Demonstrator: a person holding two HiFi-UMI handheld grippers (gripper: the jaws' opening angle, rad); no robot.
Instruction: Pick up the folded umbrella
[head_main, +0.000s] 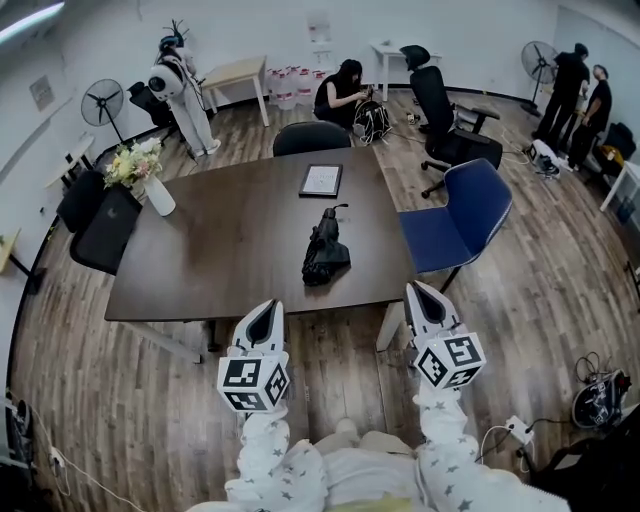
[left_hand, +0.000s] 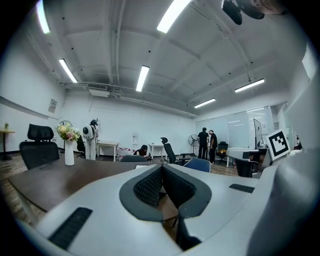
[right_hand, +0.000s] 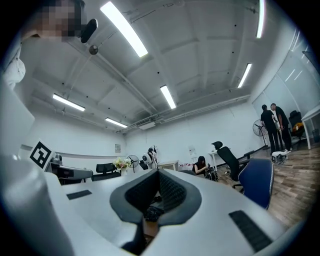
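- While the table (head_main: 200, 260) is not yet reached over, none of the pick-up is judged done.
- Folded umbrella (head_main: 325, 250) is seen lying flat on the tabletop, right of centre, untouched and well apart from both tools.
- Left gripper (head_main: 266, 308) and right gripper (head_main: 420, 292) are held clenched and empty near the table's near edge.
- Left to be done: reach, opening, grasp, lift.

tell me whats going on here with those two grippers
A person holds a gripper in each hand at the near edge of the dark table. The left gripper and right gripper both have their fingers shut on nothing. The folded umbrella lies untouched on the table ahead, roughly between them.
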